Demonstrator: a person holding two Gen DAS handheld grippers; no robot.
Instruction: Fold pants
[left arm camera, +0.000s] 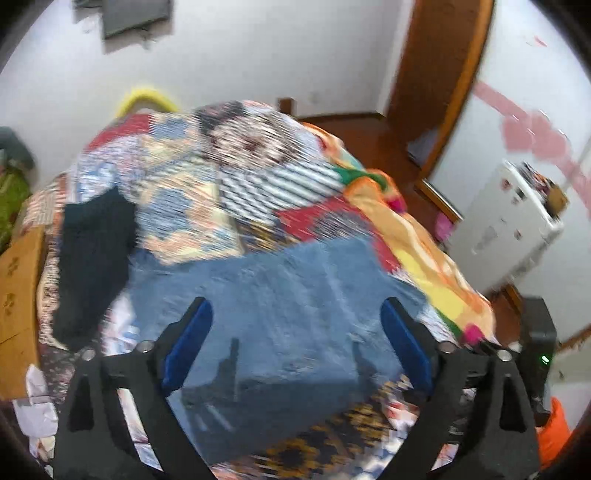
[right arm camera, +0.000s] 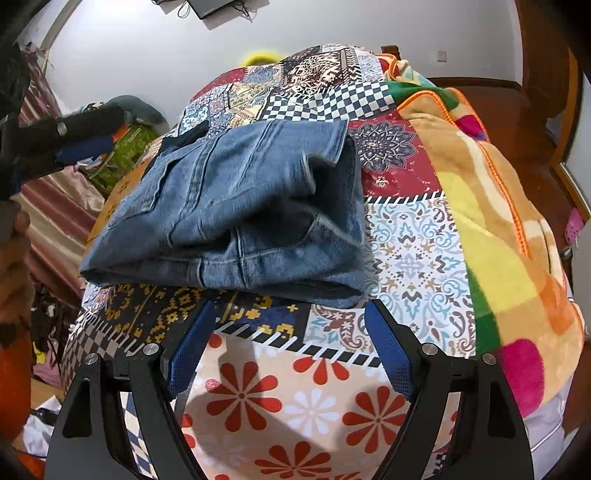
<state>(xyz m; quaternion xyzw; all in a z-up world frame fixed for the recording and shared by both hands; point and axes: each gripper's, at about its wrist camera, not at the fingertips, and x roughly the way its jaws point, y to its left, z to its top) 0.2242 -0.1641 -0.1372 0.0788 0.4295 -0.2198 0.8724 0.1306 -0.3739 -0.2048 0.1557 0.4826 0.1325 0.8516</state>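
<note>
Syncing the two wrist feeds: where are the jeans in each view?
Left wrist: jeans fill centre to bottom, blurred, behind the open left gripper.
Right wrist: jeans folded, centre-left, above the open right gripper.
Shared landmark: orange blanket, right of the jeans in both.

Pretty lived-in bedroom: plain white walls, glossy reddish wood floor, a wooden door frame, and a bed with a patchwork quilt. White cabinet sits off to the right.
</note>
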